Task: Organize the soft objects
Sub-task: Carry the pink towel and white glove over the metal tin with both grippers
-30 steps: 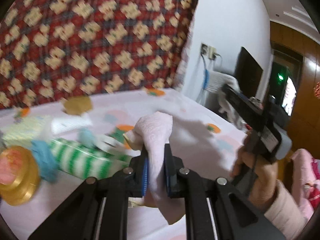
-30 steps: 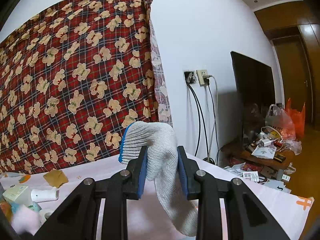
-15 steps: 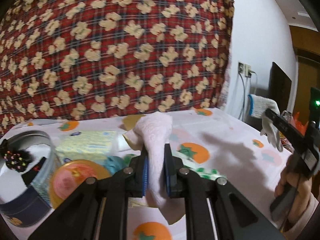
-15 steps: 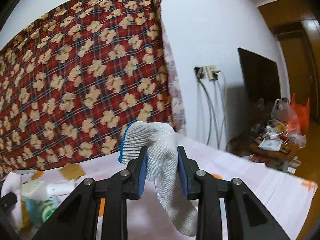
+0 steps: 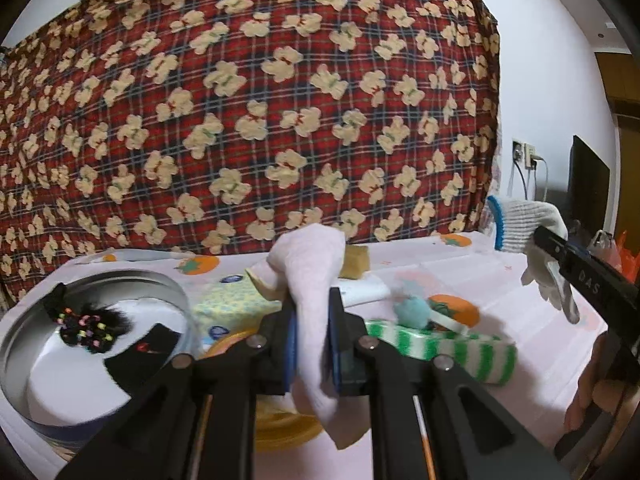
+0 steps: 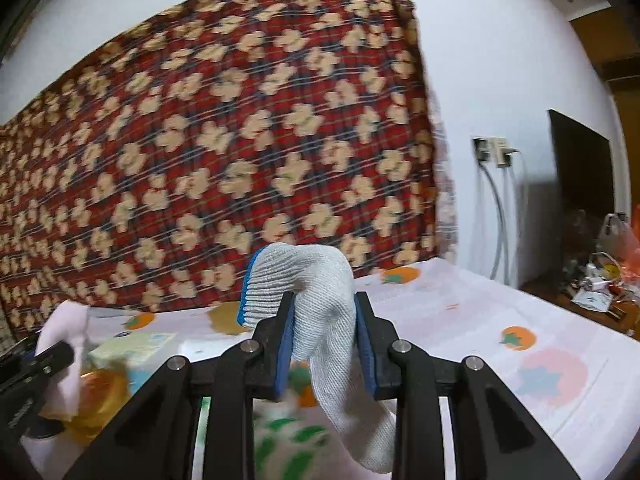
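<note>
Pink soft cloth (image 5: 308,280): pinched between left gripper (image 5: 311,344) fingers, above the surface (image 5: 460,276).
White knit glove (image 6: 320,300): clamped by right gripper (image 6: 326,350) fingers.
Round metal tin (image 5: 48,360): holds black fuzzy hair ties (image 5: 90,326).

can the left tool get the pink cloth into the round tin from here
Probably yes: the left tool is shut on the pink cloth, and the round tin sits open-topped just to its left, nothing between.

left gripper (image 5: 310,340) clamped, right gripper (image 6: 325,344) clamped
</note>
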A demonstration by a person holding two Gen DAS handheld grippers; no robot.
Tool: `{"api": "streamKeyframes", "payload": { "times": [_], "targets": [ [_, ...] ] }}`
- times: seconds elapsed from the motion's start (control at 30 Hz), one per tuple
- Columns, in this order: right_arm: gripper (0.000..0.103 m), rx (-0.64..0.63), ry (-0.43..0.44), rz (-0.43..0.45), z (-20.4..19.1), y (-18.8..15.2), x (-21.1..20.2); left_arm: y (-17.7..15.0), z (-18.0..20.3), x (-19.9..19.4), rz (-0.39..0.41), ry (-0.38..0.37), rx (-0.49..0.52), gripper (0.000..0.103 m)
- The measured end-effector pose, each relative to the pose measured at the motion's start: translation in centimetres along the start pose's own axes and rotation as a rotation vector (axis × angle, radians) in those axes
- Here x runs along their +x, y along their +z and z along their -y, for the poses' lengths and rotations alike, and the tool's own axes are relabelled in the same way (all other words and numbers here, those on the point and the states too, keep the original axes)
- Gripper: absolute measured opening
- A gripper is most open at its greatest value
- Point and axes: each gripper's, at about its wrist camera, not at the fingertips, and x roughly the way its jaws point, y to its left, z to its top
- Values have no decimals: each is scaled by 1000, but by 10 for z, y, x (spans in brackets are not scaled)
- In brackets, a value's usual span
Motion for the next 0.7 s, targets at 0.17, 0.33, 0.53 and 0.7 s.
{"api": "streamKeyframes", "payload": {
  "times": [0.17,0.33,0.53,0.7],
  "targets": [
    [31,-18,81,-10,-36,-6,-4,0,-20,-9,44,38,8,11],
    [31,-38,151,-17,-71,-10,-5,-1,-44,-14,58,74,-17,11],
    [31,-45,232,-27,-113,-13,-6,-5,-76,-18,61,120,-60,11],
    [31,-68,291,-28,-146,-16,-9,-6,-100,-22,73,157,-87,11]
  ]
}}
